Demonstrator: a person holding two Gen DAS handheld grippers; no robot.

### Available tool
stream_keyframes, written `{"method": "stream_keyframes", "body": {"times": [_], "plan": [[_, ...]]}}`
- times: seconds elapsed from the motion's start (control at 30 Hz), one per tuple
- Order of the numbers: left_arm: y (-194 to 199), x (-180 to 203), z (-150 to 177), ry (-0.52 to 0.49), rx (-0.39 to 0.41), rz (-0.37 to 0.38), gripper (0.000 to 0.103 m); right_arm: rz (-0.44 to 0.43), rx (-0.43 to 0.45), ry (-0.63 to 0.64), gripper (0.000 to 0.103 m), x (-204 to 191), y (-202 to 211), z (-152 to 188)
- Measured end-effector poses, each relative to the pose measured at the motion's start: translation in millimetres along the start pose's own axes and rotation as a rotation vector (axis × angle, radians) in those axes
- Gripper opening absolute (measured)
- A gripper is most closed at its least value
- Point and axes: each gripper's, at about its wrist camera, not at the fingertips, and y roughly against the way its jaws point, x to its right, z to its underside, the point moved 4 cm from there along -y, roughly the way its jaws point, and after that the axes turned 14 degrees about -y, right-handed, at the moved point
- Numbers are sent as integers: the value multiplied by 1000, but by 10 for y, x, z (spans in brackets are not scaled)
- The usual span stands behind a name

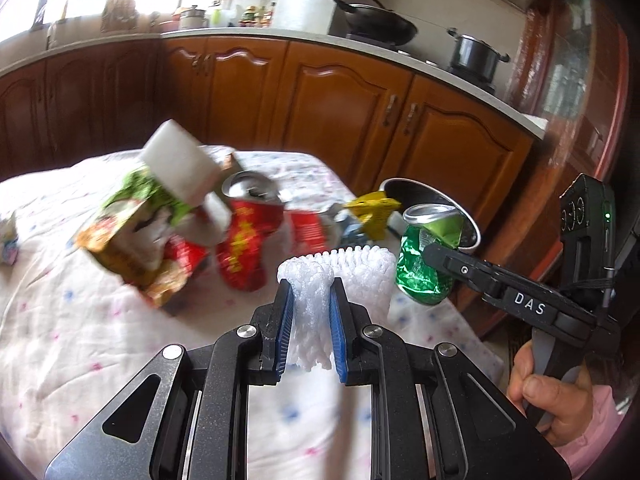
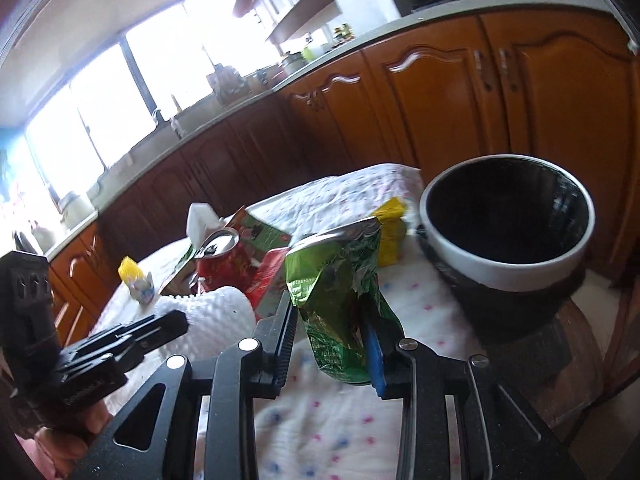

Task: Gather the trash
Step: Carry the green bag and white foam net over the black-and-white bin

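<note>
My left gripper [image 1: 310, 284] is shut on a white foam net sleeve [image 1: 360, 276], lifted just above the cloth-covered table [image 1: 80, 340]. In the right wrist view the same sleeve [image 2: 216, 316] shows at the tip of the left gripper [image 2: 176, 322]. The pads of my right gripper [image 2: 332, 308] press both sides of a crushed green can [image 2: 332, 280], holding it off the table. From the left wrist view, that green can [image 1: 420, 272] hangs in the right gripper [image 1: 432, 254], in front of a black bin with a white rim [image 1: 424, 190]. The bin [image 2: 508, 272] stands open-topped by the table's right edge.
A dented red can [image 1: 244, 248], snack wrappers [image 1: 128, 240], a white foam block [image 1: 180, 168] and a yellow packet [image 1: 372, 212] lie on the table. Wooden kitchen cabinets [image 1: 340, 100] run behind it. A person's hand [image 1: 552, 400] grips the right tool's handle.
</note>
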Motion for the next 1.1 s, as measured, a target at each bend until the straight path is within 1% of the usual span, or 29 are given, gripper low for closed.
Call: {"method": "stream_keyframes", "body": {"times": [0.2,0.33,0.5,0.77,0.97,1.1], "plan": [[-211,290,-191,-45,-16,19,16,9,39,-62,31,307,153,-205],[-373,439,-320,-62,-34,20,16,22,56,-102,31,551,175,-400],[-552,589,-502,-75,-31,32,16,48,73,-118,31,758,173,-611],[-1012,825,-857,-88,-59,54,16,82,60,-144,31,1080,15,-977],[-1314,978,-1037,-102,-79,79,16,112,29,-161,32,1274,-151,-1117],[-1523,1076,-1138,-117,-102,81,17,126,17,-165,32,1345,-237,-1172]]}}
